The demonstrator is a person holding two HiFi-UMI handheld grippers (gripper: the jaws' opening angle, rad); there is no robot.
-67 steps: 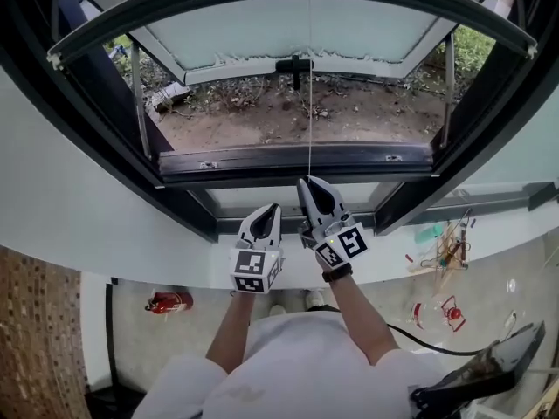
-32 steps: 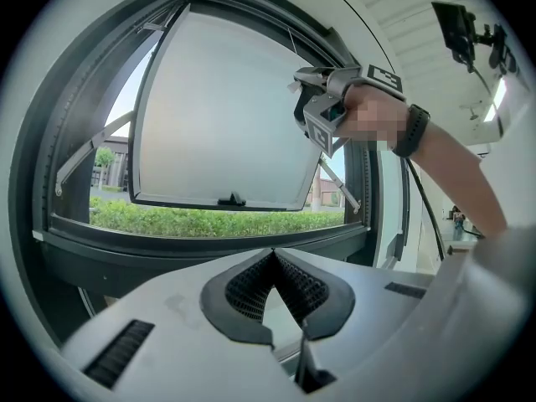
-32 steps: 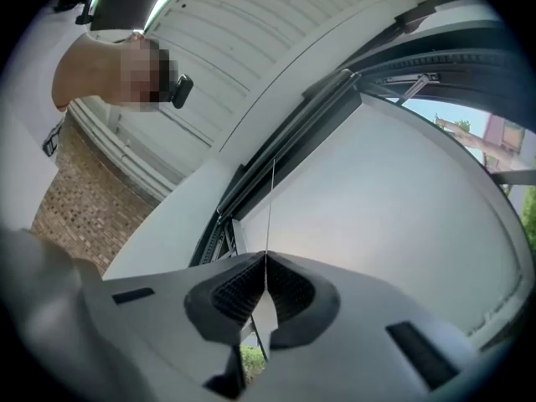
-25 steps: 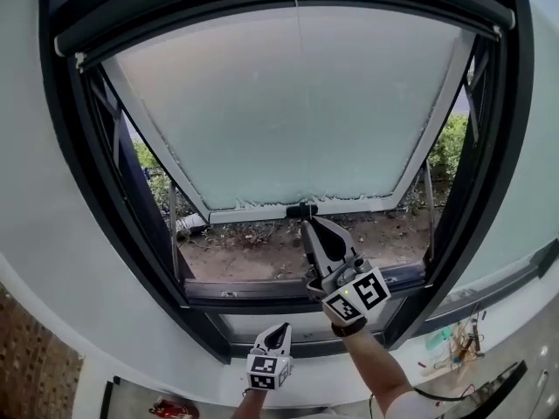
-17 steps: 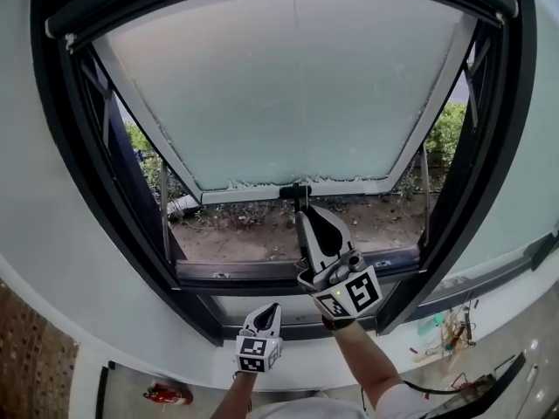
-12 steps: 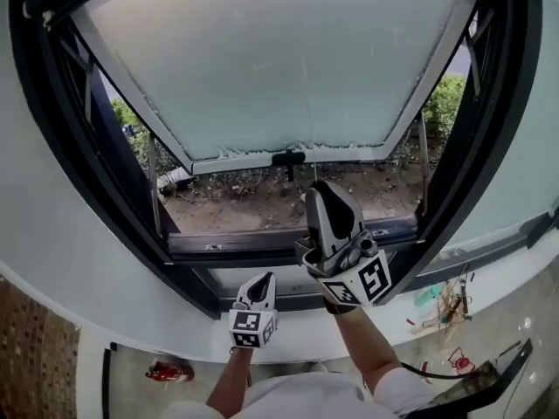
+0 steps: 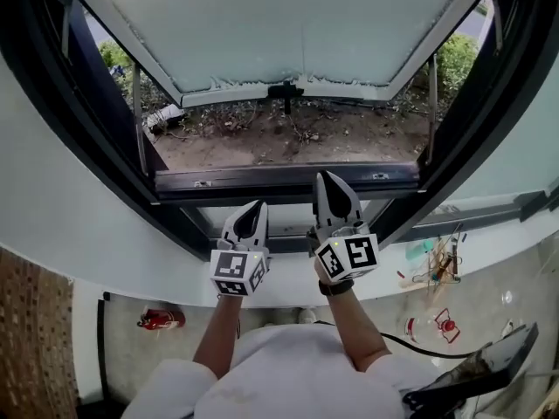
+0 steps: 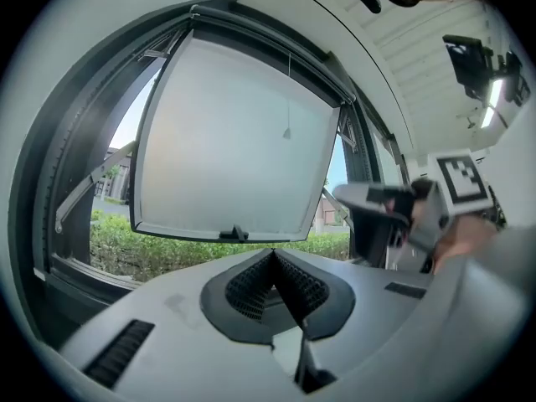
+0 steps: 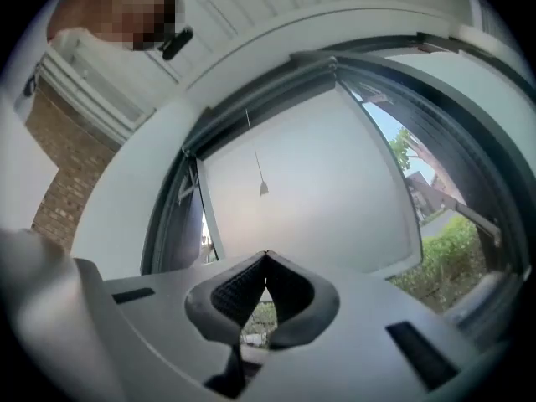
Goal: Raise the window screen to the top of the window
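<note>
gap separates closed left gripper [image 7: 253,209] and right gripper [image 7: 328,183] near sill [image 7: 218,182].

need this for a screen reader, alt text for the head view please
Seen from above, a person holds the left gripper and right gripper, both shut and empty, side by side before an open window frame; its frosted pane tilts outward over bare soil.
</note>
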